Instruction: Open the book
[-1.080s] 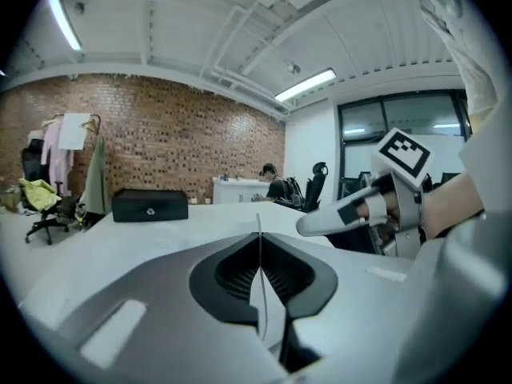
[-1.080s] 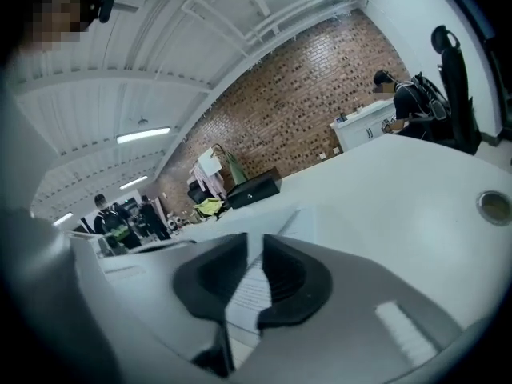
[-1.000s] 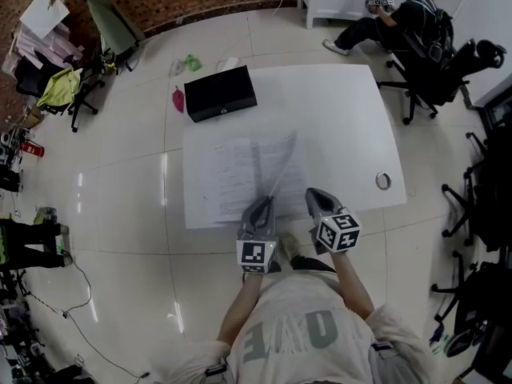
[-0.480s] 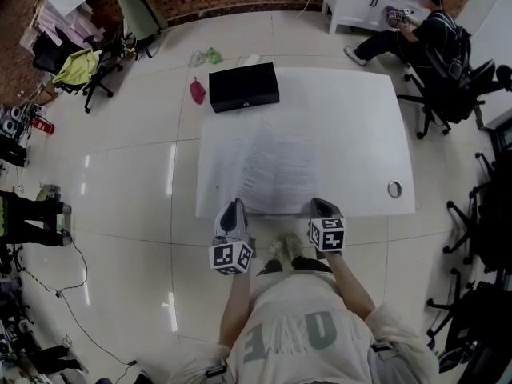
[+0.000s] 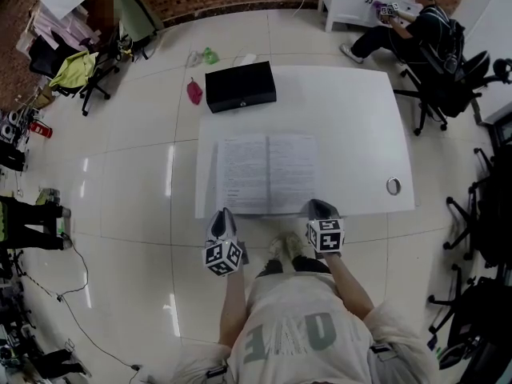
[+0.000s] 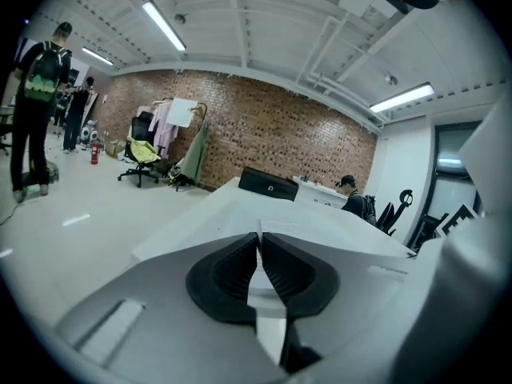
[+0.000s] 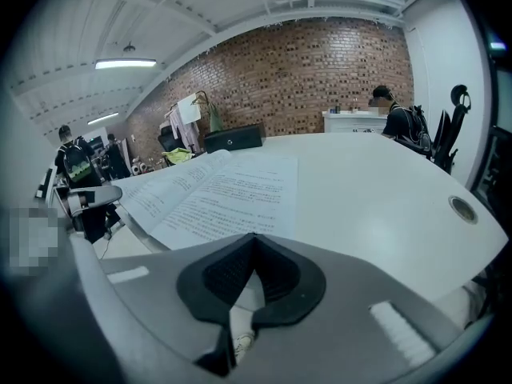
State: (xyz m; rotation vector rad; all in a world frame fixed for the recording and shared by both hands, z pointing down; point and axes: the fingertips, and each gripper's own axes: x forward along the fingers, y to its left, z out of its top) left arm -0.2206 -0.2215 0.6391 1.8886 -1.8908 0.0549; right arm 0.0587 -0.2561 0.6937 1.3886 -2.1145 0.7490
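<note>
Two hand-held grippers, one book, one table, sundry room items. Item 1, nearest: left gripper (image 5: 223, 217), held off the table's near edge, just left of the book's near left corner; its jaws have just eased by a hair yet stand practically together, with nothing between them. Item 2: right gripper (image 5: 320, 209), at the near edge beside the book's near right corner, jaws clenched on nothing; whether it touches the tabletop cannot be told. Both appear to be kept clear of the paper so that the pages can lie undisturbed. Item 3: book (image 5: 268, 173), lying open and flat on the near half of the table, spine running near to far, one printed page to either side, its near edge close to the table's near edge. By this lie the opening looks done, and neither gripper is needed to hold it flat. Item 4: white table (image 5: 352, 118), bare over its right and far parts. Item 5: small round ring (image 5: 393, 186) set in the top near the right edge, well apart from the book. Item 6: black box (image 5: 240, 86), closed, at the far left corner, out of the working area. Item 7, farthest: seated person (image 5: 410, 22) at a white cabinet beyond the far right corner, not involved in the task.
</note>
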